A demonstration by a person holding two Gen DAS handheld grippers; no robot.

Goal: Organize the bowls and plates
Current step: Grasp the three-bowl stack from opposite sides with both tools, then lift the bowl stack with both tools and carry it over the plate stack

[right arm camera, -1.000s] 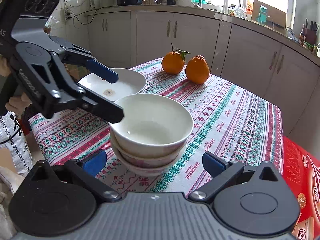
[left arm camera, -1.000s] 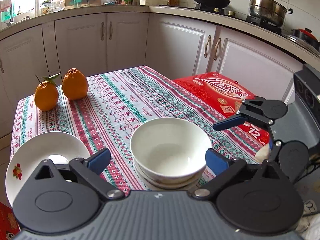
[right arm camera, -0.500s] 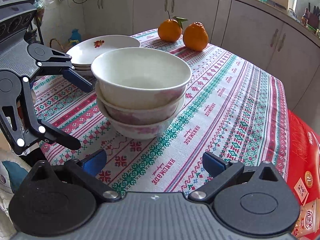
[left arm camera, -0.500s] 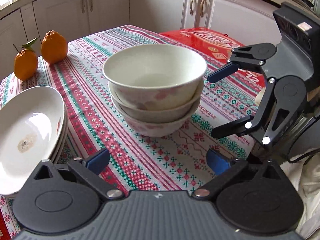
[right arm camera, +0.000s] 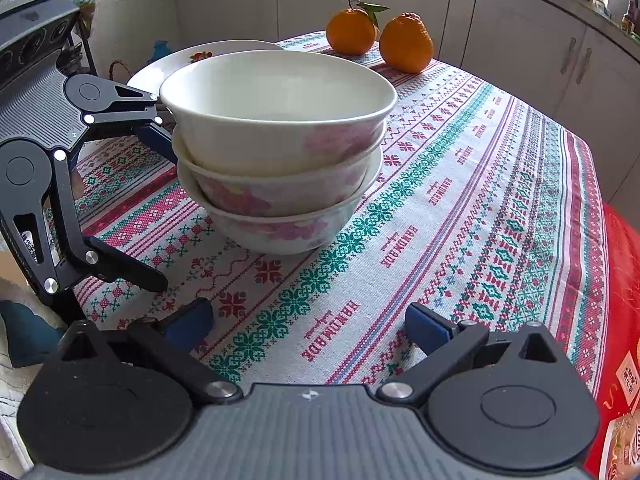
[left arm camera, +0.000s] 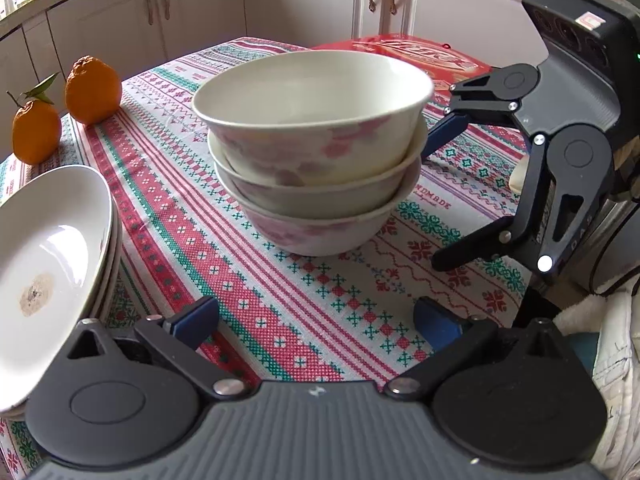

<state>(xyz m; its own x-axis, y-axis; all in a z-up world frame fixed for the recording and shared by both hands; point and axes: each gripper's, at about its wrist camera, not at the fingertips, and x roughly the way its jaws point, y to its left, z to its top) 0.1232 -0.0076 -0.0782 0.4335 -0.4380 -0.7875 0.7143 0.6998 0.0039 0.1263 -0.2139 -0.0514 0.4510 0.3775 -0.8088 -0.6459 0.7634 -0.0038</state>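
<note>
A stack of three white bowls with pink flowers (left arm camera: 316,160) (right arm camera: 276,152) stands on the patterned tablecloth. A stack of white plates (left arm camera: 48,256) sits at the table's left edge; in the right wrist view the plates (right arm camera: 208,54) lie behind the bowls. My left gripper (left arm camera: 316,326) is open and empty, low over the cloth in front of the bowls. My right gripper (right arm camera: 308,326) is open and empty on the other side of the bowls. Each gripper shows in the other's view, open beside the stack: the right one (left arm camera: 444,196), the left one (right arm camera: 160,212).
Two oranges (left arm camera: 68,108) (right arm camera: 380,38) sit at the far end of the table. A red box (left arm camera: 404,54) lies at the table's end near the cabinets. Kitchen cabinets (right arm camera: 520,32) surround the table.
Both grippers have dropped from above the bowls to near table level and drawn closer to the stack. Both stay open. The bowls and plates have not moved.
</note>
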